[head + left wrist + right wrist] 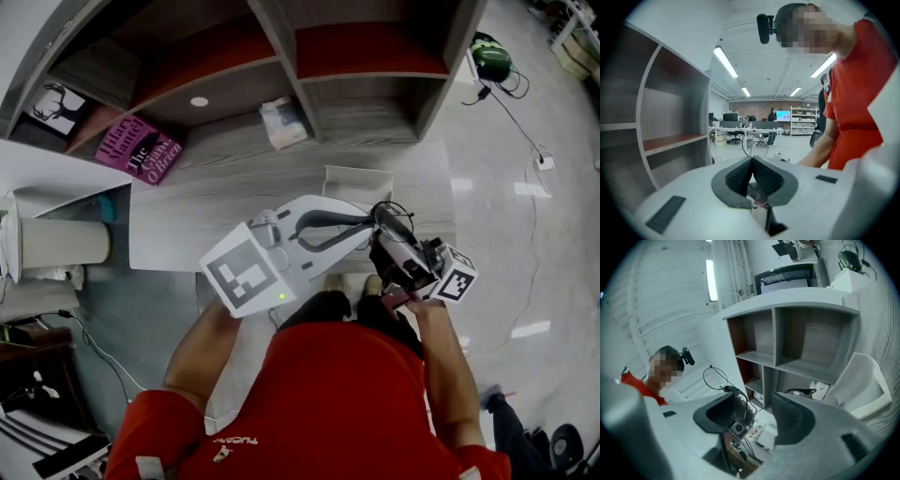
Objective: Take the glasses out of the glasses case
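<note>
Left hand-held gripper (752,164) pinches the glasses (752,144); right hand-held gripper (757,409) stands spread beside them (shelf unit (375,103) beyond).

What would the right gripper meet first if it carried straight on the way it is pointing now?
Most likely the grey shelf unit, around the upright between its compartments. The right gripper is open; the glasses lie by one jaw, seemingly off that line, though depth is unclear.
</note>
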The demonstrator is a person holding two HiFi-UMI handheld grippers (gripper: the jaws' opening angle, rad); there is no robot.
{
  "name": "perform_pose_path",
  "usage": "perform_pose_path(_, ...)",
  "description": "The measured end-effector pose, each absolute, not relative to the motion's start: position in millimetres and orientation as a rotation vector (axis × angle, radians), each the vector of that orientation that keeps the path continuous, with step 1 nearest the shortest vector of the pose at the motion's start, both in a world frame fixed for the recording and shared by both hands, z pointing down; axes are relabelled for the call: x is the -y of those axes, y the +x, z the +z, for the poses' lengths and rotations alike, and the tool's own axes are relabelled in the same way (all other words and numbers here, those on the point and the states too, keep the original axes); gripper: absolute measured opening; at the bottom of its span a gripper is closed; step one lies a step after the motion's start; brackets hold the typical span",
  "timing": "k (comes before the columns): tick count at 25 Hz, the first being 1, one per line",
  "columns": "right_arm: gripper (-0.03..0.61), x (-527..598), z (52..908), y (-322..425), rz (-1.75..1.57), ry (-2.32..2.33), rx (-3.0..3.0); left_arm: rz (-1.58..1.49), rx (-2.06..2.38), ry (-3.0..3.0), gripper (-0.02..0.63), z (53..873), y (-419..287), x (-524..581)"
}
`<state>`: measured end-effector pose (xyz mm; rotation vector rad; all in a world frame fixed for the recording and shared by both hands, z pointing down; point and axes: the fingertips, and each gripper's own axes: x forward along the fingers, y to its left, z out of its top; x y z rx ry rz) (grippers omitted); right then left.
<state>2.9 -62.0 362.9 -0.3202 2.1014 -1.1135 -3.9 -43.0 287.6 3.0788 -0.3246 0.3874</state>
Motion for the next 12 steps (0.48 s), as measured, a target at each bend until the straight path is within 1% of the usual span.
perform_pose_path(4,0.225,60.5,365.0,-3.1,-1.115,-0.333,-2.141,0.411,0.342,3.109,0.014,288.1,-3.6,45.7)
perform_pose_path(12,0.236,62.9,370.4,-2.6,-1.154,-0.3,-2.074,0.396,0.283,3.15,0.014,280.1,-0.3,45.0)
